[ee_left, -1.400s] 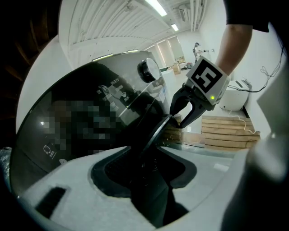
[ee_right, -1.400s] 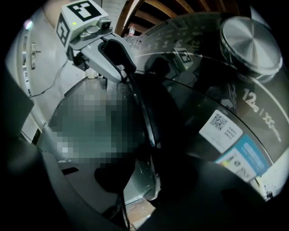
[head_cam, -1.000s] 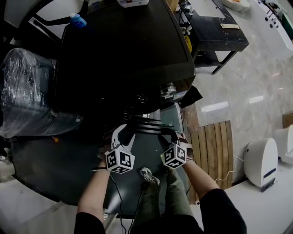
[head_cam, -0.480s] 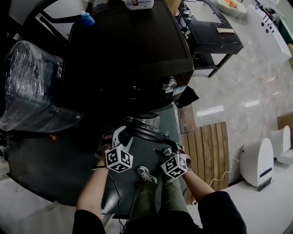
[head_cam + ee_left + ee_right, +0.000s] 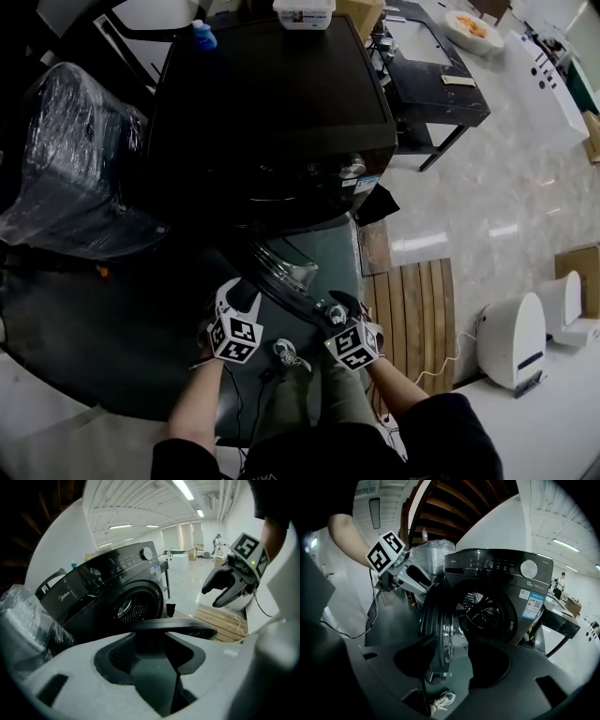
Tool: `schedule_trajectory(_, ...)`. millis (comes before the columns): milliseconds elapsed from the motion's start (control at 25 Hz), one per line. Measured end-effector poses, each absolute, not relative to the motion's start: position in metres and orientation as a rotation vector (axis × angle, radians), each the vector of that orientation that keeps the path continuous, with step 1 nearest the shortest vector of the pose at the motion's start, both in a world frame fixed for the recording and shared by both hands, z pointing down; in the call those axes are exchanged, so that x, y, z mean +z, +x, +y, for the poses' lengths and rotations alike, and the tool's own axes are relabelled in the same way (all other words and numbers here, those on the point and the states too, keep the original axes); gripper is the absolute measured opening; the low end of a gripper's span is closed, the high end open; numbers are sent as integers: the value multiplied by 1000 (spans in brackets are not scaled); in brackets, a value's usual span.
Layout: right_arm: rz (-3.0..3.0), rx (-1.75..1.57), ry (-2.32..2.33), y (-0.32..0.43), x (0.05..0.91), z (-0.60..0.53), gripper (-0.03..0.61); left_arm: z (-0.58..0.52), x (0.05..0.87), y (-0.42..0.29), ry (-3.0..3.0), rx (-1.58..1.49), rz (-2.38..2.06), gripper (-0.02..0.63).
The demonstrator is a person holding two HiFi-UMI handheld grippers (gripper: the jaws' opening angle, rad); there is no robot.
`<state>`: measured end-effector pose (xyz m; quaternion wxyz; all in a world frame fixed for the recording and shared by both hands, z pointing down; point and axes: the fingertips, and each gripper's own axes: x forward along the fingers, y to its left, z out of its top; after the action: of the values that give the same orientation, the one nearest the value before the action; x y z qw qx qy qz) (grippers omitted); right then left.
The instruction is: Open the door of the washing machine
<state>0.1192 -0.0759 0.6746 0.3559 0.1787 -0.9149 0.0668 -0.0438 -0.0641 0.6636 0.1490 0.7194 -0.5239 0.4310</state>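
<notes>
Black front-loading washing machine (image 5: 272,112) with its round glass door (image 5: 292,279) swung further out than a second ago, drum (image 5: 485,609) exposed, so the opening looks nearly done. Left gripper (image 5: 238,296) is released, jaws apart by the door's rim; right gripper (image 5: 336,306) has its jaws closing around the door's edge, not yet pressing it.

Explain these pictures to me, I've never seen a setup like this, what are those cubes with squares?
A person holds a two-jaw gripper in each hand; the marker cubes are part of those. One picture comes from a head camera looking down, the other two from cameras riding on each gripper. Ahead stands a black front-loading washing machine with its door swung open. On the right gripper the jaws are closing with the door's edge between them, not pressing it. The left gripper is open, holding nothing.
</notes>
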Motion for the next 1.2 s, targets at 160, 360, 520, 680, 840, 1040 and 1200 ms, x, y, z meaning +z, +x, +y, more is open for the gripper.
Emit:
schedule_trajectory(160, -2424, 177, 471, 89, 652, -69, 216, -32, 666, -61, 1941, 1119, -1578, 186)
schedule_trajectory(360, -2460, 140, 402, 45, 635, -55, 213, 4, 666, -87, 1824, 992, -1669, 175)
schedule_trajectory(520, -2477, 98, 340, 11, 623, -39, 212, 33, 666, -113, 1731, 906, -1736, 152)
schedule_trajectory(680, -2496, 70, 292, -22, 611, -21, 210, 62, 668, -150, 1643, 845, -1794, 146)
schedule_trajectory(840, -2496, 74, 258, -46, 606, -6, 209, 83, 668, -192, 1547, 779, -1868, 146)
schedule_trajectory(1040, -2484, 87, 230, -74, 607, 7, 209, 105, 673, -250, 1438, 738, -1946, 114)
schedule_trajectory(1200, -2475, 72, 218, -93, 604, 9, 209, 119, 677, -295, 1377, 730, -1994, 69)
